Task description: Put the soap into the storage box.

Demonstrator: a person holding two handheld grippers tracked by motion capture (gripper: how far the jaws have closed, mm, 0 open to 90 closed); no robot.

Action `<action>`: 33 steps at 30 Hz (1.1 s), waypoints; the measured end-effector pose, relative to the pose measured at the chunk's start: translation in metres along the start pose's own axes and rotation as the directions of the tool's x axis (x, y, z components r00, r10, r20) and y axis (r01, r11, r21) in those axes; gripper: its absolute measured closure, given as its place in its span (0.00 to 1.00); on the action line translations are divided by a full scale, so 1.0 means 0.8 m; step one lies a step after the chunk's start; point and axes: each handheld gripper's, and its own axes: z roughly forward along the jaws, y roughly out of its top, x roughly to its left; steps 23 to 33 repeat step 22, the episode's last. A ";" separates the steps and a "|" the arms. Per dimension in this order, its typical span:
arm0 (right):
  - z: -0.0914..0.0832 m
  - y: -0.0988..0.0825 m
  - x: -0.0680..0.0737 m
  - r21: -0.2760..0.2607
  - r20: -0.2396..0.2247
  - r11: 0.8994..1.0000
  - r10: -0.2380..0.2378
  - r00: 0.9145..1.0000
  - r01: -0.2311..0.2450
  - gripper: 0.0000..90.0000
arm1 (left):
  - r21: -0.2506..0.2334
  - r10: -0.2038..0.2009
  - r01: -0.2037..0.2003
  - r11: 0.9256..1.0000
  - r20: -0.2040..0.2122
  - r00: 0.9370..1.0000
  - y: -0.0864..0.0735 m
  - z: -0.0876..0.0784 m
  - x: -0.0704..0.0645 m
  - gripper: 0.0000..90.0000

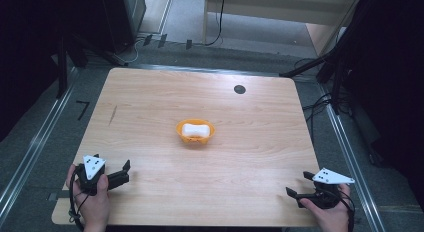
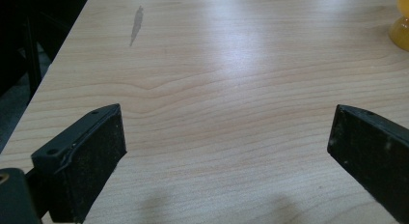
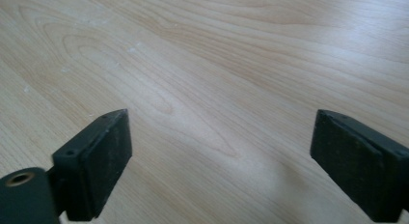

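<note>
An orange bowl (image 1: 195,131) stands at the middle of the wooden table (image 1: 150,102), and a white block (image 1: 194,129) lies inside it. The bowl's edge (image 2: 400,26) also peeks in at the top right of the left gripper view. My left gripper (image 1: 120,168) rests near the table's front left corner, held in a hand, jaws wide apart with bare wood between them (image 2: 226,151). My right gripper (image 1: 299,184) sits near the front right corner, also open, with nothing between its jaws (image 3: 222,156). Both are far from the bowl.
A small dark round mark (image 1: 239,89) lies near the table's far edge. A dark streak (image 1: 113,114) marks the wood at the left, also in the left gripper view (image 2: 136,25). Cables and dark stands surround the table on the floor.
</note>
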 end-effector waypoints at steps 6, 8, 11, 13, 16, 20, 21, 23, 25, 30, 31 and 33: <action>-0.013 -0.011 -0.008 -0.061 0.009 0.997 0.056 0.998 -0.055 0.00 | 0.001 0.002 -0.002 1.000 0.003 1.000 0.000 0.000 0.000 0.00; -0.017 -0.015 -0.010 -0.089 0.008 0.993 0.074 0.997 -0.073 0.00 | 0.003 0.001 -0.001 1.000 0.003 1.000 0.000 0.000 0.000 0.00; -0.022 -0.024 -0.015 -0.135 -0.006 0.986 0.100 0.995 -0.100 0.00 | 0.007 0.000 0.000 1.000 0.006 1.000 0.000 0.001 0.000 0.00; -0.021 -0.033 -0.019 -0.160 -0.006 0.979 0.124 0.992 -0.124 0.00 | 0.010 0.004 -0.004 1.000 0.007 1.000 0.001 0.001 0.000 0.00; -0.021 -0.037 -0.022 -0.187 0.026 0.969 0.169 0.985 -0.161 0.00 | 0.013 0.003 -0.003 1.000 0.007 1.000 0.001 0.001 0.000 0.00; -0.026 -0.043 -0.023 -0.263 0.026 0.948 0.194 0.981 -0.181 0.00 | 0.018 -0.009 0.009 1.000 0.011 1.000 0.001 0.002 0.001 0.00; -0.025 -0.042 -0.021 -0.263 0.053 0.950 0.190 0.980 -0.170 0.00 | 0.024 -0.003 0.003 1.000 0.013 1.000 0.001 0.003 0.001 0.00; -0.025 -0.042 -0.021 -0.263 0.053 0.950 0.190 0.980 -0.170 0.00 | 0.028 0.001 -0.001 1.000 0.016 1.000 0.001 0.003 0.000 0.00; -0.025 -0.042 -0.021 -0.263 0.053 0.950 0.190 0.980 -0.170 0.00 | 0.028 0.001 -0.001 1.000 0.016 1.000 0.001 0.003 0.000 0.00; -0.025 -0.042 -0.021 -0.263 0.053 0.950 0.190 0.980 -0.170 0.00 | 0.028 0.001 -0.001 1.000 0.016 1.000 0.001 0.003 0.000 0.00; -0.025 -0.042 -0.021 -0.263 0.053 0.950 0.190 0.980 -0.170 0.00 | 0.028 0.001 -0.001 1.000 0.016 1.000 0.001 0.003 0.000 0.00; -0.025 -0.042 -0.021 -0.263 0.053 0.950 0.190 0.980 -0.170 0.00 | 0.028 0.001 -0.001 1.000 0.016 1.000 0.001 0.003 0.000 0.00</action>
